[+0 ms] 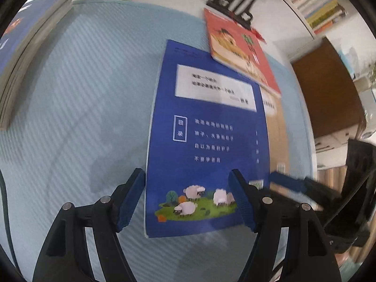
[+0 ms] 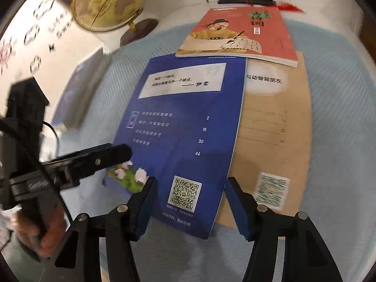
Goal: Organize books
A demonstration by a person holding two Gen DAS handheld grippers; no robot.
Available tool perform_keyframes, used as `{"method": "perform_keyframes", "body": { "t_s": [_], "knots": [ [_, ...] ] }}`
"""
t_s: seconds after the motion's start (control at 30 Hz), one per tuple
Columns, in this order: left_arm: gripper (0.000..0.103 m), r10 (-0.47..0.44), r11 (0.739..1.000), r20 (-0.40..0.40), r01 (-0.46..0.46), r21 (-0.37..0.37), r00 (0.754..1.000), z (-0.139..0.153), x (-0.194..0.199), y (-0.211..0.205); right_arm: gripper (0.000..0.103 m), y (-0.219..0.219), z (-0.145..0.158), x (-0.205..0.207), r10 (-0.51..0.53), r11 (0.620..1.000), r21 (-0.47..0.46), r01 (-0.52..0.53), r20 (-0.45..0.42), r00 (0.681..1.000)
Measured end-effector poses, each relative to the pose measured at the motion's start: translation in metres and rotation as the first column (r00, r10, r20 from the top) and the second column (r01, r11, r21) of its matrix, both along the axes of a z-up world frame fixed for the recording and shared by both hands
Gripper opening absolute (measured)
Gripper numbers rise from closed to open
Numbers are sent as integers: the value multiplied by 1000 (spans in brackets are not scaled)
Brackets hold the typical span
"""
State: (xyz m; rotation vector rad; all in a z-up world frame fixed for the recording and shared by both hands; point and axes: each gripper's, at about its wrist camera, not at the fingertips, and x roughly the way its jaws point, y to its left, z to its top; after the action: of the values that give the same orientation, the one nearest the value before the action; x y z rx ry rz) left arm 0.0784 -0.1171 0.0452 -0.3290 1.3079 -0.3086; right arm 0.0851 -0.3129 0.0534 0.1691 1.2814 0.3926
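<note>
blue book [image 1: 206,141] flat on worktop [image 1: 82,108], overlapping tan book [image 2: 275,127], red book [image 2: 242,35] at far edge | left claw [image 1: 188,197], right claw [image 2: 190,202] both released, straddling near edge | thin, floppy, slick cover; pinch near edge

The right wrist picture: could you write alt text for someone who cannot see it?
A blue booklet lies flat on a pale blue mat, overlapping a tan booklet, with a red book resting across their far ends. The open right gripper hovers over the blue booklet's near edge, the left gripper reaches in from the left, and a globe stands behind.
</note>
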Motion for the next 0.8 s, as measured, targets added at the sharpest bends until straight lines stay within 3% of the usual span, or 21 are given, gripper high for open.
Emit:
{"method": "perform_keyframes", "body": {
  "t_s": [0.17,0.37,0.47,0.53,0.63,0.8],
  "knots": [
    [70,-41,998,-25,39,-52,999,3,-54,-33,58,-33,-2,-32,37,999,-17,-38,-13,999],
    [68,-129,992,-9,129,18,992,8,-90,-86,32,-92,-3,-79,16,999,-42,-17,-23,1000],
    [56,-65,994,16,63,84,998,10,-92,-89,32,-119,-7,-85,-58,998,-22,58,-35,998],
    [49,-36,997,25,34,71,999,9,-90,-85,32,-131,-15,-83,-81,996,28,82,-63,995],
    [48,17,1000,7,-17,25,1000,6,-85,-76,32,-130,-15,-80,-63,997,36,64,-34,997],
    [48,-1,1000,3,1,27,1000,3,-81,-86,34,-117,-14,-81,-32,999,25,32,10,999]
  ]
}}
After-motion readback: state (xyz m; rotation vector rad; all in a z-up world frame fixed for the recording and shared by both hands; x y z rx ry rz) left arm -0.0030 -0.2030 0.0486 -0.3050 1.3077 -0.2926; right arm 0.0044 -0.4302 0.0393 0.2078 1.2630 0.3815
